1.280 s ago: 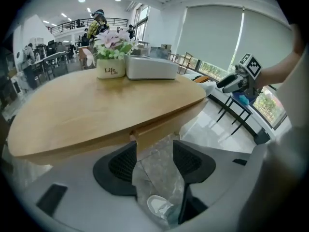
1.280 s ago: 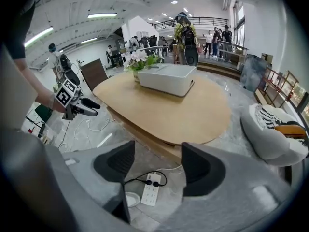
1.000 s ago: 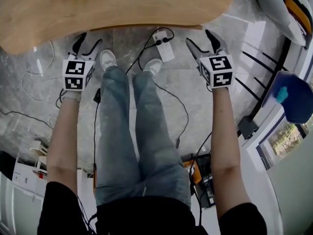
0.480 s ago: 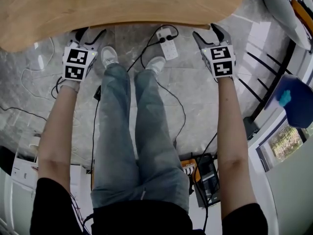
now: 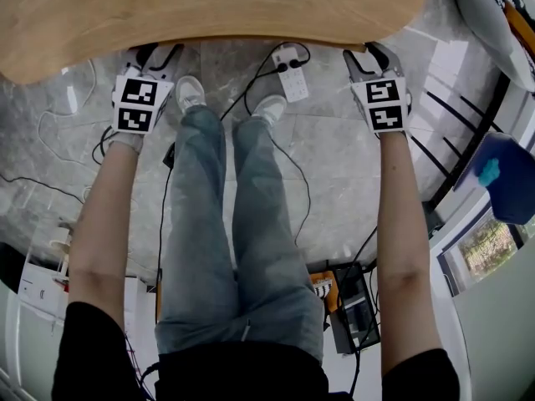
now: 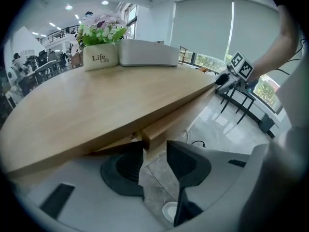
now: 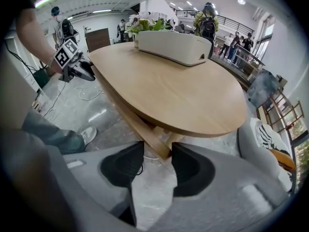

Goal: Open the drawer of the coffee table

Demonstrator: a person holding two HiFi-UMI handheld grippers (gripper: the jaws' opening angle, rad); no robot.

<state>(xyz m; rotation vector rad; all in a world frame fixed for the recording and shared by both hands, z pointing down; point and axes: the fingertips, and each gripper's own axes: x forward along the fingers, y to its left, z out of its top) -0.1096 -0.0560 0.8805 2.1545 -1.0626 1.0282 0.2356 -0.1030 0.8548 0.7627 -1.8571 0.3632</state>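
1. Over the grey stone floor stands one coffee table with a rounded wooden tabletop [image 5: 209, 7].
2. At its near edge stands one person, with two legs [image 5: 234, 249] in jeans and two pale shoes [image 5: 189, 93] pointing toward that edge.
3. Just beneath the tabletop's near edge runs one drawer front [image 6: 186, 112], a plain wooden strip.
4. Two tongs reach under that edge, well apart. The left tongs [image 6: 154, 149] and the right tongs [image 7: 158, 151] have both just been closing, and each now pinches the wooden strip between its pads.
5. Near the tabletop's far edge lies one long white box [image 6: 148, 53].
6. Just beside the box's end stands one white flowerpot [image 6: 100, 58] marked "Life".
7. On the floor below the near edge, between the two tongs, lies one white power strip [image 5: 290, 73] with black cables.
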